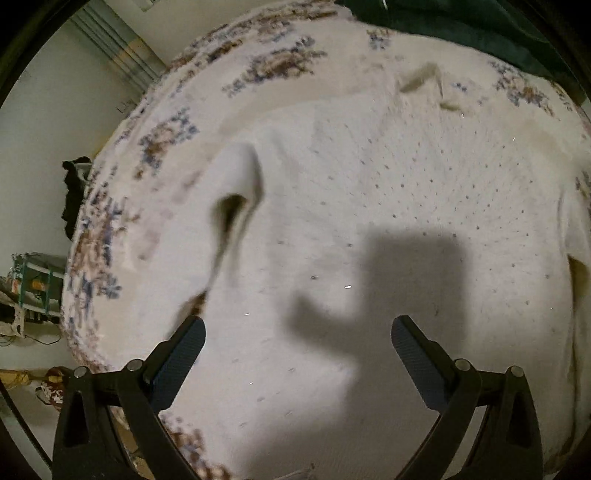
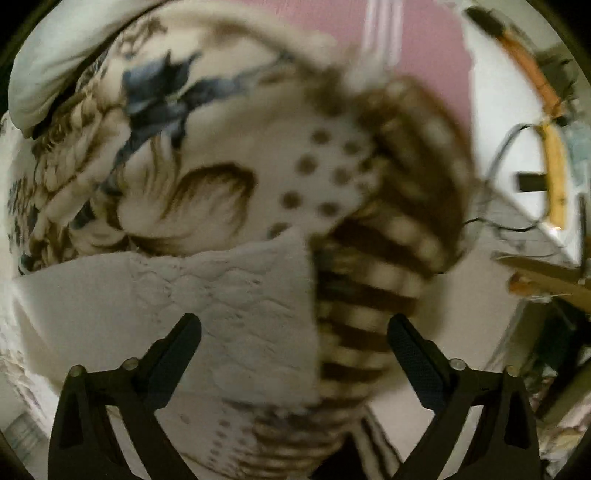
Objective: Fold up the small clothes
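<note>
A small white garment speckled with tiny dots lies spread on a floral bedspread. One sleeve stands up in a fold at its left. My left gripper hovers open above the garment's lower part, nothing between its fingers, its shadow on the cloth. In the right wrist view a white textured cloth edge lies over the bedspread by its brown striped border. My right gripper points down over that corner, open and empty. The picture is blurred.
A dark green cloth lies at the far edge of the bed. A black item and a green rack stand on the floor to the left. A white pillow sits at the upper left; cables and a shelf are right of the bed.
</note>
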